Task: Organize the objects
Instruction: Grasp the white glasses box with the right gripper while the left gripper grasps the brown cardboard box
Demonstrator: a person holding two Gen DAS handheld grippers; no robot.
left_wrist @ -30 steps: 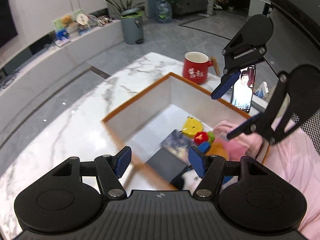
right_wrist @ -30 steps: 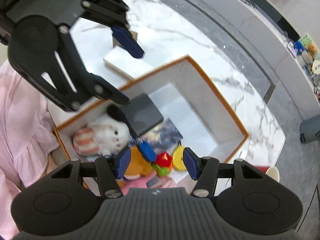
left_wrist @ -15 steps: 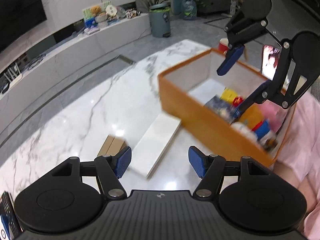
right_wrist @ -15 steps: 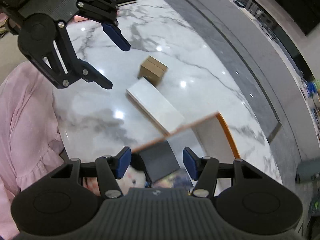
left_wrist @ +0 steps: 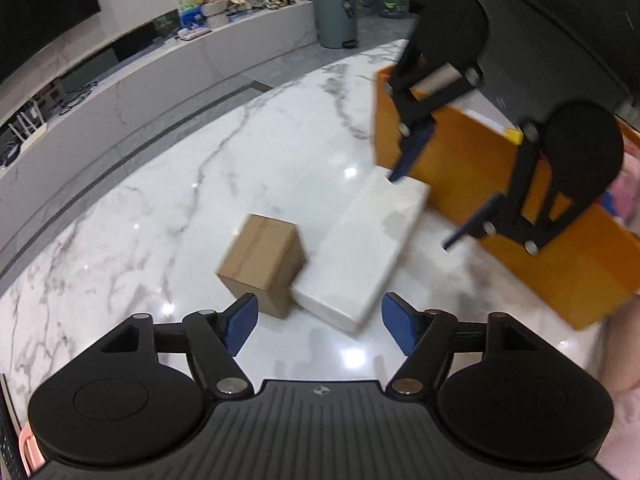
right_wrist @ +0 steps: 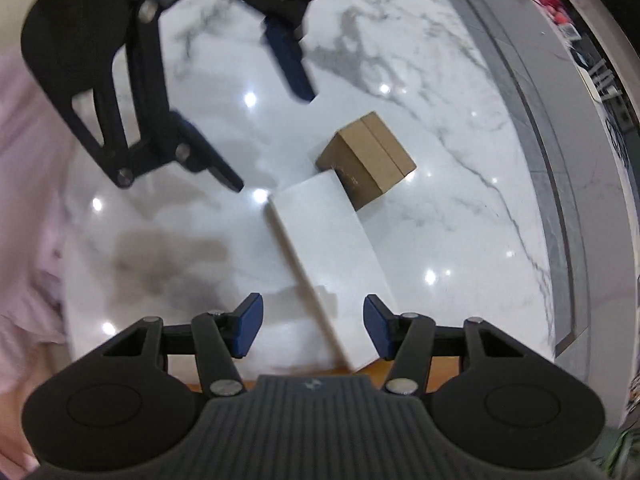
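Note:
A flat white box (left_wrist: 362,250) lies on the marble table, with a small brown cardboard box (left_wrist: 262,264) touching its left end. Both also show in the right wrist view, the white box (right_wrist: 330,256) and the brown box (right_wrist: 366,160). An orange storage box (left_wrist: 520,216) stands to the right. My left gripper (left_wrist: 318,326) is open and empty, just short of the near end of the two boxes. My right gripper (right_wrist: 312,330) is open and empty, low over the white box's other end. Each gripper shows in the other's view.
A marble table top (left_wrist: 160,200) spreads left and back. A grey bin (left_wrist: 334,16) and a water bottle stand on the floor beyond. A long low white bench (left_wrist: 160,64) holds toys. My pink sleeve (right_wrist: 24,200) is at the left.
Both grippers have swung away from the orange box's inside towards the white and brown boxes on the table. They stay open and empty.

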